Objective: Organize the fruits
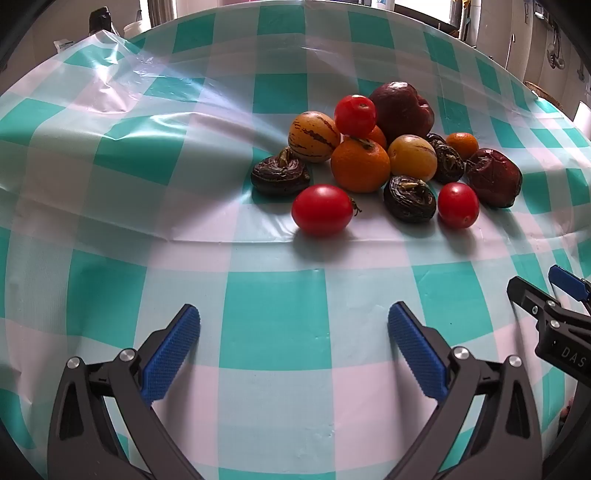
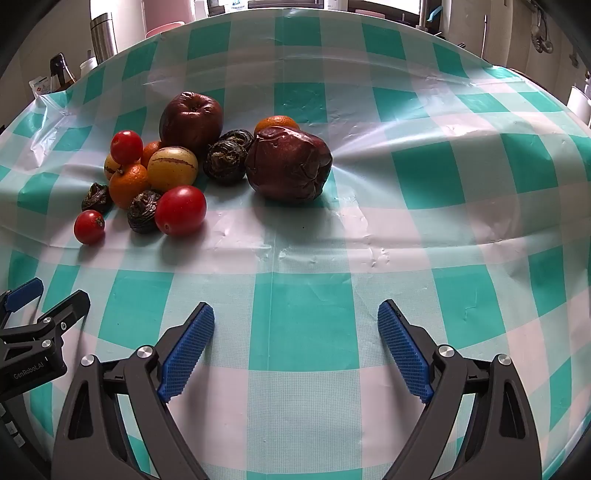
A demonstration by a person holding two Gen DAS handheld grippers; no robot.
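Blue ribbed pads of the left hand-held gripper (image 1: 293, 334) sit nearest the lens, spread wide with nothing between them, only checked cloth showing in the gap. From its own camera, the right hand-held gripper (image 2: 295, 332) is likewise spread apart and empty, hanging over the cloth short of the fruit; each tool shows at the edge of the other's view.

Ahead of both lies the pile of fruit (image 1: 384, 158), bunched together on the bench (image 2: 369, 229). Counted across the two views: three red tomatoes, one (image 1: 322, 210) nearest the left tool, one (image 1: 458, 205) further right, one (image 1: 355, 115) perched on top of the heap; two dark red apples, one smooth (image 2: 192, 118) at the back and one wrinkled (image 2: 288, 164) at the right edge; three oranges, the largest (image 1: 360, 166) in the middle; two yellowish striped fruits (image 1: 314, 136); four dark, wrinkled round fruits (image 1: 280, 175).

Glossy plastic in teal and white checks covers the bench, creased and rumpled at the far left corner. Beyond its rim stand a steel canister (image 2: 103, 33), a dark bottle (image 2: 61, 72) and bright windows.
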